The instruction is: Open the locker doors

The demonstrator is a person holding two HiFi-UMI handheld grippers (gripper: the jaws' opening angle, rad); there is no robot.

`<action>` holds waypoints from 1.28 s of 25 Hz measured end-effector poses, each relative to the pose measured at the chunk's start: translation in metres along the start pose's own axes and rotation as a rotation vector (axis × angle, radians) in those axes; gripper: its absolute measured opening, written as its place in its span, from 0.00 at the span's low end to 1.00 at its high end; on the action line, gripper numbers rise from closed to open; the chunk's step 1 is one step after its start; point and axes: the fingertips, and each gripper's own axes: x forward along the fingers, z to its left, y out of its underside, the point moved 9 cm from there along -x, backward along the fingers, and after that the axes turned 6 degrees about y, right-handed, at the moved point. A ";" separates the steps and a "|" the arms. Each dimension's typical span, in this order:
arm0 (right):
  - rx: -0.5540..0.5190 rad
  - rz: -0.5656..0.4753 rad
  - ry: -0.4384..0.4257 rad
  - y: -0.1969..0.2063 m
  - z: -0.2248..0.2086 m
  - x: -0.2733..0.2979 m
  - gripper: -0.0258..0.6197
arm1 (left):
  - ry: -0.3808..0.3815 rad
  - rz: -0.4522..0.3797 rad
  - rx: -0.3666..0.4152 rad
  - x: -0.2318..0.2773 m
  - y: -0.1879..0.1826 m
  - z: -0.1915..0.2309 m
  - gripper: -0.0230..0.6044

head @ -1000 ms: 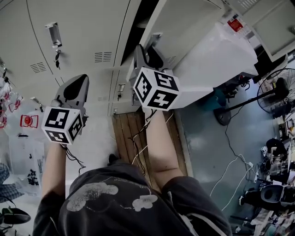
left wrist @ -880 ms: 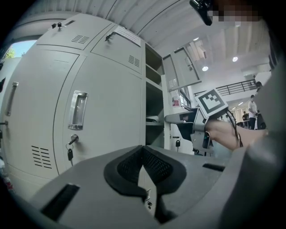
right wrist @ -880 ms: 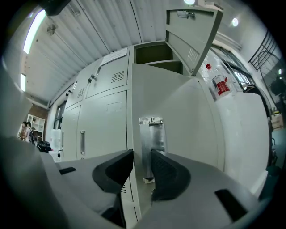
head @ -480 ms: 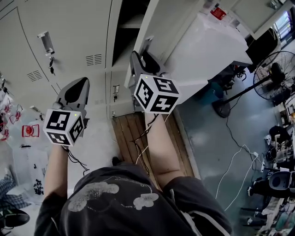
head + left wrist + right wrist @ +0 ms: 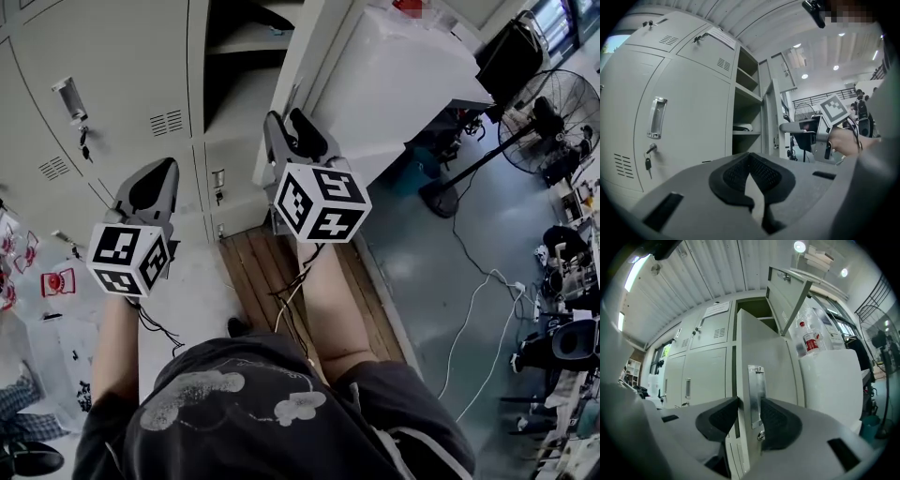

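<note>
A grey wall of metal lockers (image 5: 122, 56) fills the background of a cluttered workshop. At far left, a closed locker door (image 5: 689, 117) carries an upright handle (image 5: 655, 117), just ahead and to the left of the left tongs (image 5: 750, 157), which are clenched on nothing. To their right gapes an open compartment (image 5: 746, 112). Further right, the right tongs (image 5: 749, 404) straddle the free edge of the open locker door (image 5: 764, 343) at its upright handle plate (image 5: 755, 390). Their jaws have just been opening and now look released. The closed door seems the likely next target, and the left tongs are nearer.
</note>
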 end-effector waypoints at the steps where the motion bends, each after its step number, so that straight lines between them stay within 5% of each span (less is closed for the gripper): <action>1: 0.005 -0.003 0.008 0.000 -0.003 -0.005 0.30 | 0.006 -0.002 0.001 0.001 0.000 -0.002 0.05; 28: 0.047 -0.132 0.072 0.000 -0.117 -0.079 0.19 | 0.137 -0.019 -0.010 0.063 0.005 -0.043 0.05; 32: 0.058 -0.164 0.147 0.001 -0.146 -0.086 0.19 | 0.147 -0.018 -0.007 0.071 0.004 -0.048 0.05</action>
